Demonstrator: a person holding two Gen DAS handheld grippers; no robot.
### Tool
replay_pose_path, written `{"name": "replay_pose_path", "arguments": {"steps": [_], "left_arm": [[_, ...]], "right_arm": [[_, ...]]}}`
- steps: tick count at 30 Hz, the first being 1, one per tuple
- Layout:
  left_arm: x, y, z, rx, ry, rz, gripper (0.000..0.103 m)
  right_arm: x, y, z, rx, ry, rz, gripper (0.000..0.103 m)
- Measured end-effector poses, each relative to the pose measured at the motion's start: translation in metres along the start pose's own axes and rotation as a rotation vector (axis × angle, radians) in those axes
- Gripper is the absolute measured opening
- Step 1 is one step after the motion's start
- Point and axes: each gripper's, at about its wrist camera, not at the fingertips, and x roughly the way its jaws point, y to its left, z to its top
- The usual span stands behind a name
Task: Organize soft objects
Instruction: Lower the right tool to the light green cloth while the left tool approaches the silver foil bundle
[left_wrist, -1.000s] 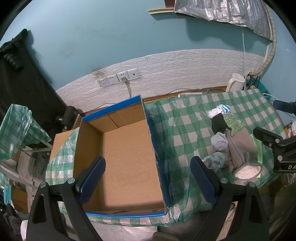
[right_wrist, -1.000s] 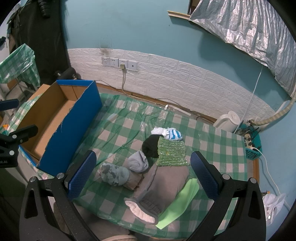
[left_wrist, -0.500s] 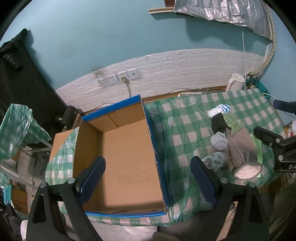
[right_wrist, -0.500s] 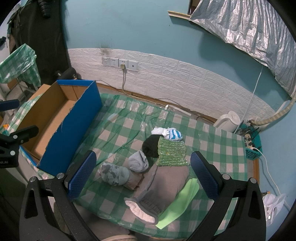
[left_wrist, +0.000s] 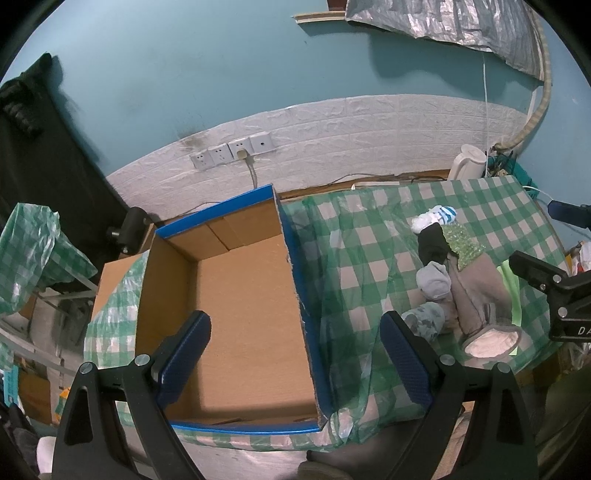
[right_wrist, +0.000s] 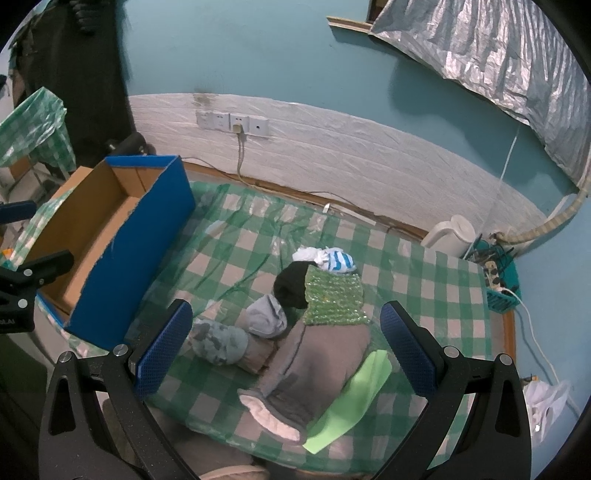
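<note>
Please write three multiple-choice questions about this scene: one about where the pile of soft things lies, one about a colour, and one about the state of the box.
1. Where does the pile of soft things lie?
A. inside the box
B. on the checked tablecloth, apart from the box
C. on the floor

2. What colour is the outside of the cardboard box?
A. red
B. white
C. blue

3. What is the state of the box?
A. open on top and with nothing in it
B. closed with a lid
C. half filled with socks

Answers:
1 B: the socks and cloths rest on the green and white tablecloth, with bare cloth between them and the box.
2 C: its outer wall, seen from the right wrist camera, is blue.
3 A: the left wrist camera looks down on a bare brown floor of the box.
</note>
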Motion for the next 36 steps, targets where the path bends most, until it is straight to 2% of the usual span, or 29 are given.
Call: {"name": "replay_pose_path", "arguments": {"steps": [26, 36], "left_arm": [[0.047, -0.058, 0.006, 0.115, 0.079, -0.054, 0.094], [0.069, -0.088, 0.006, 0.146, 0.111, -0.065, 0.094]], "right_arm": [[0.037, -0.069, -0.037, 0.136, 0.125, -0.062, 0.101], [0.068, -0.105, -0.063, 0.226, 0.228, -0.099, 0.101]]}}
